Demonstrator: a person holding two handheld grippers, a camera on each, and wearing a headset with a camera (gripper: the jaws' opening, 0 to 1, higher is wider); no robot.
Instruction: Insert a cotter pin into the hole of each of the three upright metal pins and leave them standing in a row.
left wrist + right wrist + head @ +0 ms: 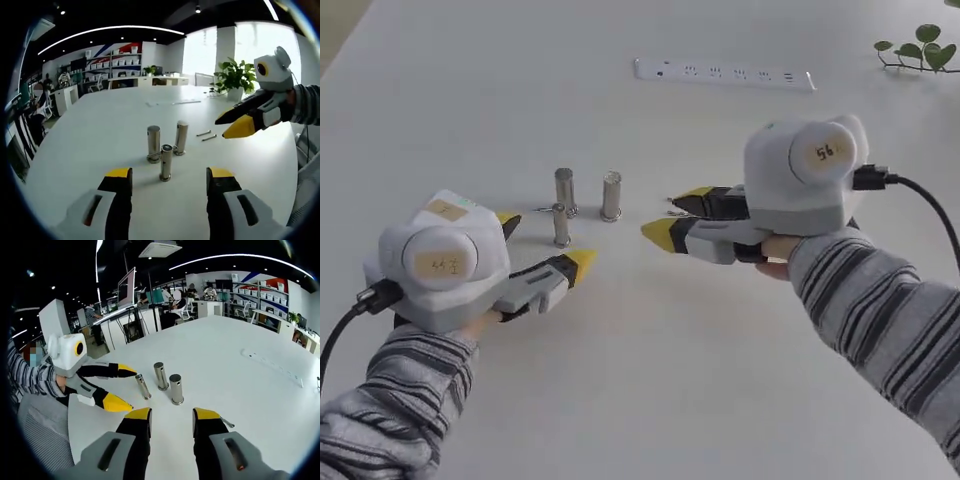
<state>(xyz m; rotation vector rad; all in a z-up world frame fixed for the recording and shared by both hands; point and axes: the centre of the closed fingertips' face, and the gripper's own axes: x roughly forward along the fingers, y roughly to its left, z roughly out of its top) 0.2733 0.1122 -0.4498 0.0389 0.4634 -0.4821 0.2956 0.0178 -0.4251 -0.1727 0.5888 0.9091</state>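
Three upright metal pins stand in a loose cluster: two at the back (564,190) (611,195) and one in front (561,224). A thin wire piece (542,209) sticks out beside the front pin's top; I cannot tell whether it passes through a hole. Two loose cotter pins (205,135) lie flat on the table, close to my right gripper (670,215). That gripper is open, holds nothing, and sits right of the cluster. My left gripper (545,240) is open too, with the front pin (166,162) just ahead of its gap.
A white power strip (725,72) lies at the far side of the white table (650,380). A green plant (920,50) stands at the far right corner. Cables trail from both grippers toward the person's striped sleeves.
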